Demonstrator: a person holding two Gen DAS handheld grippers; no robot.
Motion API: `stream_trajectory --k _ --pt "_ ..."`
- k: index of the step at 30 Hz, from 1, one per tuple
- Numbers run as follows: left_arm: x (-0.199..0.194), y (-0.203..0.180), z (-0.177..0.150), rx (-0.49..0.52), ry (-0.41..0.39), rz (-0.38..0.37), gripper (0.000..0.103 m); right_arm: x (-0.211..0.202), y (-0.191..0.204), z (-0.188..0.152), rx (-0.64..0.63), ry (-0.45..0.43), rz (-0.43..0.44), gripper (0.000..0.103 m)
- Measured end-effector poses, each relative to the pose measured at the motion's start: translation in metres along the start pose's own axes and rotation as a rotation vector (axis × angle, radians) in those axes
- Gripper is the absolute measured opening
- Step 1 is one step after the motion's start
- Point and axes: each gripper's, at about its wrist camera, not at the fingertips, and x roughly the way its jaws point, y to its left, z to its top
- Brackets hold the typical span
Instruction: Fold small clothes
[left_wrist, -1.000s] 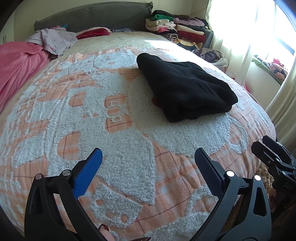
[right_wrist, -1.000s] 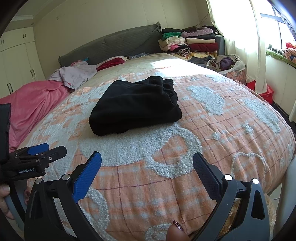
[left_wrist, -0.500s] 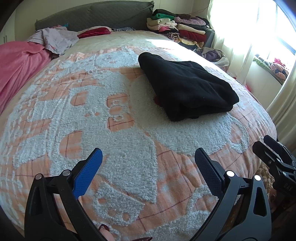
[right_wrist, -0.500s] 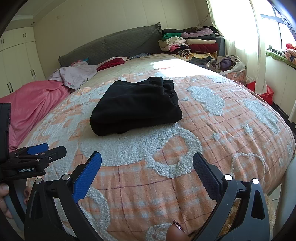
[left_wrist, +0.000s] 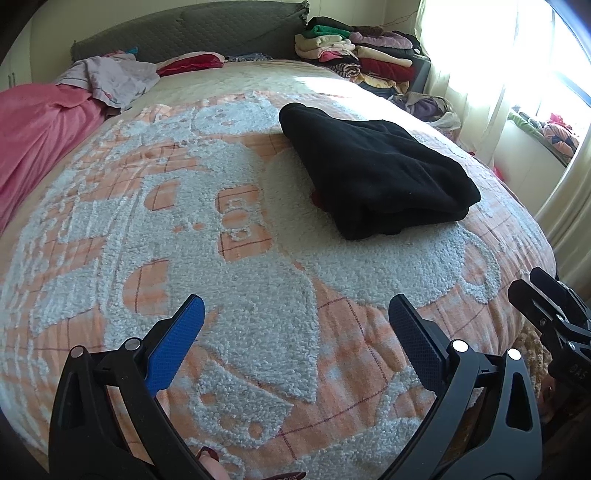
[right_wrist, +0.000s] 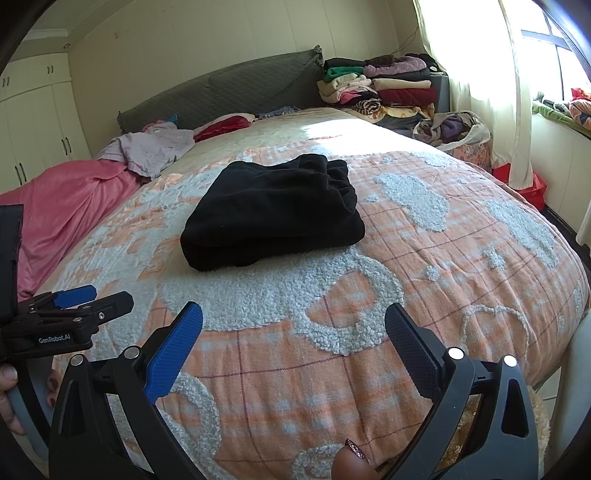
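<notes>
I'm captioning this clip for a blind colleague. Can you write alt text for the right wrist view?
A folded black garment lies on a bed with an orange-and-white fleecy blanket, ahead of the open, empty right gripper. The left gripper shows at the left edge, and stacked folded clothes sit beside the grey headboard.

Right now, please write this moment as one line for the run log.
stage: fold done | black garment: folded, on bed | left gripper: open, empty | right gripper: open, empty
</notes>
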Motion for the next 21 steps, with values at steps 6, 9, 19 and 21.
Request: stream_trajectory --k 6,9,19,21 --pt "-0.0009 0.0006 0.0001 0.003 -0.002 0.007 0.094 -0.0001 0.0002 0.0 -0.001 0.0 -0.002 0.098" --pt "-0.0008 0.0 0.0001 0.006 0.0 0.012 0.093 -0.0005 0.0002 -0.0001 -0.005 -0.001 -0.005 0.098" --pt "-0.0026 -0.0027 -0.0012 0.024 0.002 0.02 0.094 -0.0009 0.0001 0.0001 -0.006 0.001 -0.009 0.098" --pt "-0.0036 -0.0024 -0.0008 0.022 -0.004 0.015 0.094 -0.0011 -0.0003 0.0001 -0.007 0.002 -0.01 0.098"
